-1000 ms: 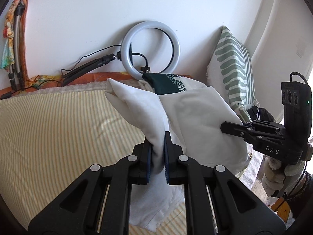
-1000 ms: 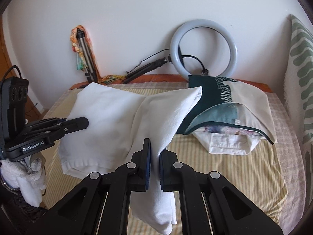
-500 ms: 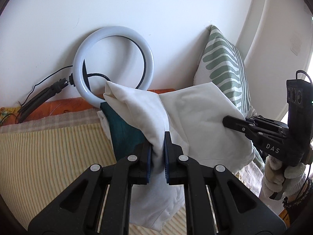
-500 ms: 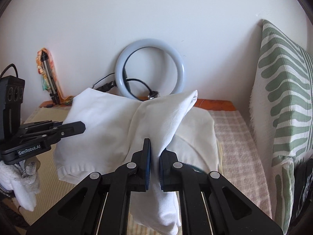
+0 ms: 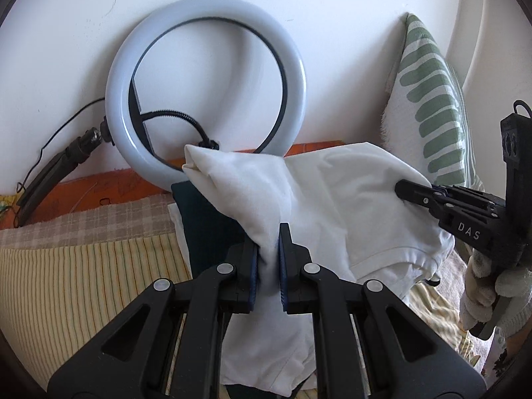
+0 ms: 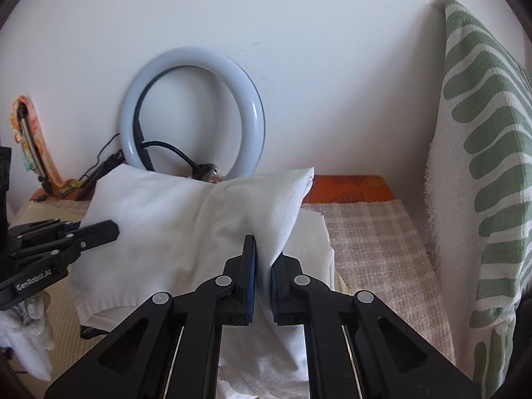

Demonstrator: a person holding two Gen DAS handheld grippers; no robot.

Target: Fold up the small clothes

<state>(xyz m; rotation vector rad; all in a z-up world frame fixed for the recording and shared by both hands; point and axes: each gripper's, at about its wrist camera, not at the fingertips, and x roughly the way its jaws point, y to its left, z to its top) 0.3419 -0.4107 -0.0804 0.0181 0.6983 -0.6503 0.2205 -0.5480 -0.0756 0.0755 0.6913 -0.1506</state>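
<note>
A white garment (image 5: 335, 199) hangs stretched between both grippers above the bed. My left gripper (image 5: 268, 242) is shut on its left corner, with cloth bunched between the pads and hanging below. My right gripper (image 6: 264, 249) is shut on the other corner of the white garment (image 6: 166, 226). Each gripper shows in the other's view, the right gripper (image 5: 404, 188) and the left gripper (image 6: 111, 229), both pinching the fabric edge. Under the garment lies a pile of folded clothes, with a dark green piece (image 5: 206, 229) and a white piece (image 6: 312, 242) showing.
A ring light (image 5: 206, 83) leans on the wall right behind the pile. A green-striped pillow (image 6: 482, 166) stands at the right. A checked blanket (image 6: 372, 242) and a striped yellow bedcover (image 5: 83, 282) cover the bed. A tripod with orange cloth (image 6: 30, 139) is far left.
Both grippers have carried the white garment rightwards across the bed, from over the bare cover to over the pile by the ring light and pillow. Both grips held.
</note>
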